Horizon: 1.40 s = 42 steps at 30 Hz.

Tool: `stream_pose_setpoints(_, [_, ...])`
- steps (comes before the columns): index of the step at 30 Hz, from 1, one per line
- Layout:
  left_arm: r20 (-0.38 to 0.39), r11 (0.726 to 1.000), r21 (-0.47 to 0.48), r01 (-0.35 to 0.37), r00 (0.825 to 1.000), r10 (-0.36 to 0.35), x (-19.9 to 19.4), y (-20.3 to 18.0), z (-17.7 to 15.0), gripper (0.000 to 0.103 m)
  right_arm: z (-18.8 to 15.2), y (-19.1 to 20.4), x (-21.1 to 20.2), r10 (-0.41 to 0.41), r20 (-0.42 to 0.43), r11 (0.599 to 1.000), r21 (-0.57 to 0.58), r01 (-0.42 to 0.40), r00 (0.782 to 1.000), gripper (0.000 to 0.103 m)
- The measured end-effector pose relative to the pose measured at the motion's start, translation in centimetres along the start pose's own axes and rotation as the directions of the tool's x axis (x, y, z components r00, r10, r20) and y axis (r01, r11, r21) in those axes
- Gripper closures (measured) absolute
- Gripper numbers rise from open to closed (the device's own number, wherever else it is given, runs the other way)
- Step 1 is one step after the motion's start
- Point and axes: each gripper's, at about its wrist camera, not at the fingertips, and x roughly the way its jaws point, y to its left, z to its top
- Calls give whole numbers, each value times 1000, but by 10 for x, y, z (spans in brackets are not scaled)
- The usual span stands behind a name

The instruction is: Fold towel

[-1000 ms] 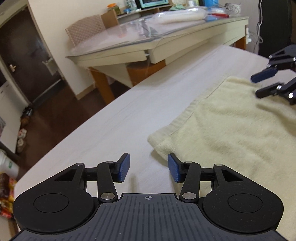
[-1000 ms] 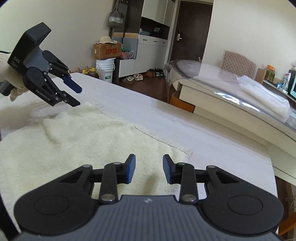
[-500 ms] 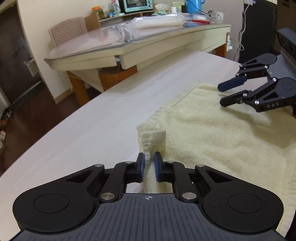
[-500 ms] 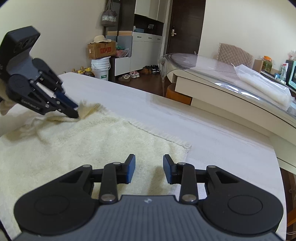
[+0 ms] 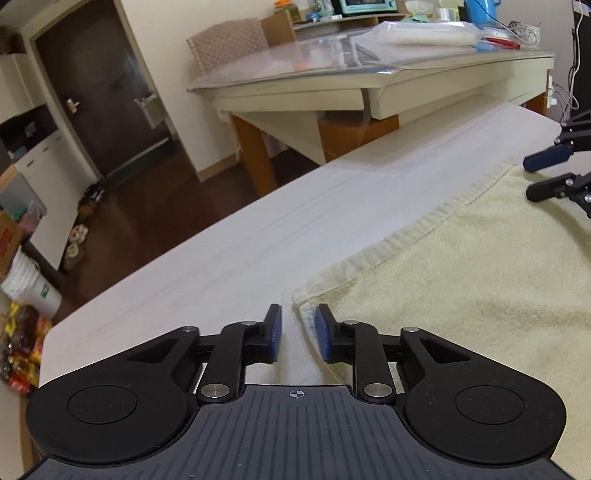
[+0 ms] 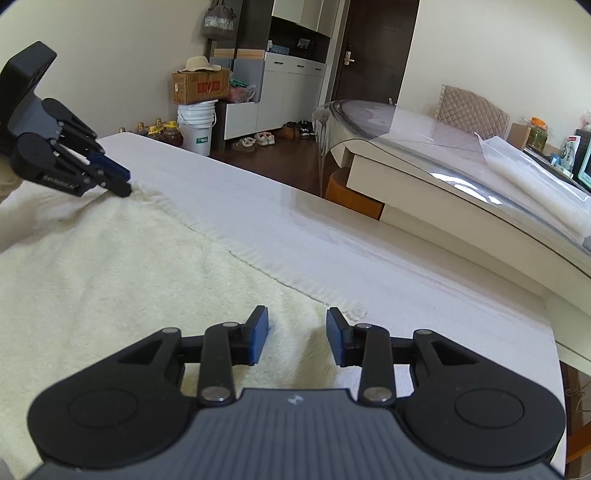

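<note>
A pale yellow towel (image 5: 461, 295) lies spread on the white-covered table (image 5: 295, 221). My left gripper (image 5: 297, 314) is low at the towel's near corner. Its jaws are opening, and the corner's hem lies loose between them, close to the right pad with no pad pressing on it. In the right wrist view the towel (image 6: 129, 277) fills the left half, and my right gripper (image 6: 295, 317) hovers over its other corner by the table (image 6: 332, 240). Its jaws are opening a little, with the cloth below them. Each gripper shows in the other's view: the right gripper (image 5: 546, 177), the left gripper (image 6: 118, 181).
Beyond the table's far edge stands a glass-topped table (image 5: 332, 74) with a plastic-wrapped bundle (image 5: 424, 35) and a quilted chair (image 5: 225, 44). On the dark floor are a white bucket (image 6: 195, 127), a cardboard box (image 6: 199, 86) and shoes (image 6: 255, 142).
The left gripper shut on the towel's corner and pinched it upright, then opened; the corner now lies flat. The right gripper slid along the towel toward its other corner.
</note>
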Motion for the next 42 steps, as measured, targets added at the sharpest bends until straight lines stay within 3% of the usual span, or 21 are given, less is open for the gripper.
stream_pose_setpoints(2, [11,1000,-19,-3,1000,3,-4,4,-1,63,2,-6,5,-26,-3,1000,15,26,1000,57])
stream_pose_setpoints(9, [40,999,-41,-6,999,8,-31,3,-5,61,7,-18,11,-70,9,996,53,70,997,59])
stream_pose_setpoints(14, [45,1000,-29,-11,999,12,-47,-7,-16,59,-4,-3,-32,-27,95,999,37,24,995,60])
stream_pose_setpoints(20, [62,999,-44,26,998,-24,-65,-18,-28,58,-48,46,-111,59,171,990,-138,-36,984,57])
stream_pose_setpoints(27, [79,994,-40,97,992,-94,-93,-47,-49,53,-108,105,-172,38,87,930,-368,-4,995,52])
stream_pose_setpoints(32, [87,986,-57,156,985,-150,-115,-62,-69,53,-127,136,-159,-59,80,853,-514,92,995,52])
stream_pose_setpoints(33, [88,985,-51,166,983,-161,-119,-66,-74,53,-131,143,-152,-82,91,820,-560,119,992,52])
stream_pose_setpoints(37, [90,984,6,178,980,-178,-134,-88,-93,53,-141,153,-143,-125,128,762,-623,177,984,52])
stream_pose_setpoints(42, [111,980,45,192,974,-195,-155,-105,-112,52,-138,148,-152,-105,156,799,-575,176,982,51])
